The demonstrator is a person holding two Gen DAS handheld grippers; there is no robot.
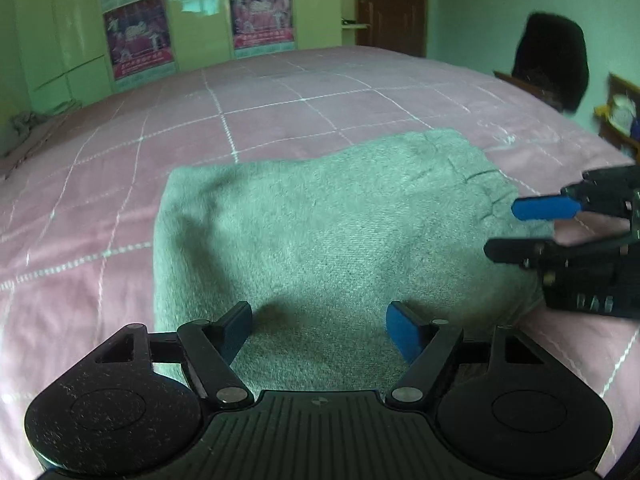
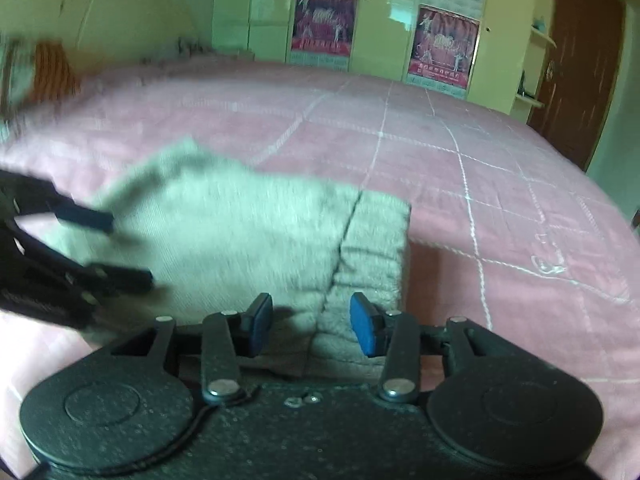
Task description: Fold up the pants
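The grey pants (image 1: 320, 232) lie folded into a compact rectangle on the pink bed (image 1: 280, 104). They also show in the right wrist view (image 2: 240, 236), with the ribbed waistband (image 2: 372, 248) at the right end. My left gripper (image 1: 319, 330) is open just above the near edge of the pants, holding nothing. My right gripper (image 2: 311, 330) is open over the waistband end, holding nothing. It also shows in the left wrist view (image 1: 516, 228) at the right edge of the pants. The left gripper shows blurred in the right wrist view (image 2: 128, 248).
A pink quilted bedspread (image 2: 480, 152) with white grid lines covers the bed. Green wardrobes with posters (image 1: 136, 36) stand behind it. A brown door (image 2: 580, 60) is at the far right. A dark chair back (image 1: 552, 60) stands beside the bed.
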